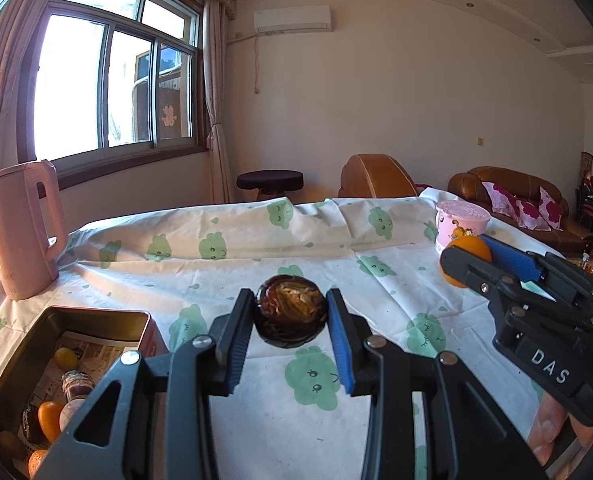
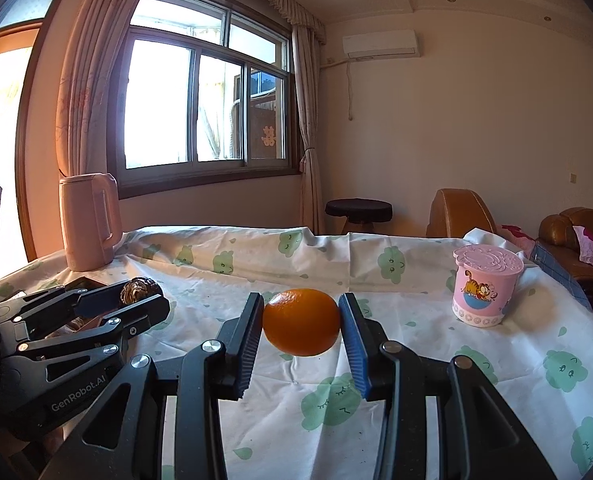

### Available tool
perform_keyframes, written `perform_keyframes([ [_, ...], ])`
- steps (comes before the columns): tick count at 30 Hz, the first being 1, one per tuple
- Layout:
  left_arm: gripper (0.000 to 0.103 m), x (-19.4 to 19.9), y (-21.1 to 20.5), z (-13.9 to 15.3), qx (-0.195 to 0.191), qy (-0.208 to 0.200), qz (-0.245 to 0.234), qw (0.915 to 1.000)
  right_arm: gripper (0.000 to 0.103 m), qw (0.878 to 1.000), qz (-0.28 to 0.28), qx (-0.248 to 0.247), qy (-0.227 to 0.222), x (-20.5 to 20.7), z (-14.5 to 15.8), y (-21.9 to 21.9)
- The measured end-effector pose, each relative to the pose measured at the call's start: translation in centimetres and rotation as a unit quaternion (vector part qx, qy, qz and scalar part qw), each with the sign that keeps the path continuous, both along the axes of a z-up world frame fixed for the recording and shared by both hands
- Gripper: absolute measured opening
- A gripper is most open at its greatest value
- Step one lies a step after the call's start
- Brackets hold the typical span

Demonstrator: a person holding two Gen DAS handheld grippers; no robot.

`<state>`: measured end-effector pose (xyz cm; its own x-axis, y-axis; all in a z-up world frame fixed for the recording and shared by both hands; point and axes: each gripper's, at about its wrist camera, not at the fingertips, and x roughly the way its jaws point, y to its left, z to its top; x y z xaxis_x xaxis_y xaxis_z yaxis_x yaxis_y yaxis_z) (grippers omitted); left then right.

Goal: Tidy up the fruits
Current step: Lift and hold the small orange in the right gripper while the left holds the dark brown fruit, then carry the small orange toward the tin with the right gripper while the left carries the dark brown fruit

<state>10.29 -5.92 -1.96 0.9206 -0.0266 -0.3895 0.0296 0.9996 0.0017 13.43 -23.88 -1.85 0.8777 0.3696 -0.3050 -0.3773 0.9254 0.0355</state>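
Both grippers are up off the table with a catch each. The left gripper (image 1: 291, 314) has its jaws pressed against either side of a dark, round, wrinkled fruit (image 1: 290, 311), brown and glossy with pale strands across its top; what kind it is, the view doesn't let me say. It hangs above the tablecloth (image 1: 376, 304), white with green cloud faces. Over on the right, the right gripper (image 2: 301, 322) is clamped on an orange (image 2: 301, 322), blue pads snug on both flanks, the fruit clear of the cloth. Down at the lower left of the left wrist view sits an open metal tin (image 1: 96, 314), lined with printed paper, holding several fruits already: a yellowish one, an orange one, and something dark and round among them. A pink kettle (image 1: 22, 232) stands behind the tin near the table's edge. Far right, a pink lidded cup (image 2: 485, 286) with a cartoon cat rests on the cloth, well apart from both grippers.
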Motion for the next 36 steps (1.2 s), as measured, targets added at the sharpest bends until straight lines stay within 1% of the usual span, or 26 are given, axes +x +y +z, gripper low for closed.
perform_keyframes([
  [5, 0.038, -1.0, 1.1, 0.0, -0.002, 0.0, 0.002, 1.0, 0.041, 1.0, 0.01, 0.007, 0.009, -0.4, -0.1, 0.7],
  [11, 0.038, -2.2, 2.9, 0.0, -0.004, 0.001, 0.013, 0.9999, 0.041, 0.999, 0.032, 0.01, 0.02, -1.0, 0.0, 2.5],
  [25, 0.038, -4.6, 6.9, 0.6, -0.005, -0.005, 0.045, 0.999, 0.041, 0.996, 0.085, 0.011, 0.023, -2.2, 1.2, 7.6],
  [36, 0.038, -5.6, 10.4, 0.8, -0.011, -0.003, 0.076, 0.997, 0.041, 0.993, 0.12, -0.005, 0.014, -2.8, 2.1, 11.6],
])
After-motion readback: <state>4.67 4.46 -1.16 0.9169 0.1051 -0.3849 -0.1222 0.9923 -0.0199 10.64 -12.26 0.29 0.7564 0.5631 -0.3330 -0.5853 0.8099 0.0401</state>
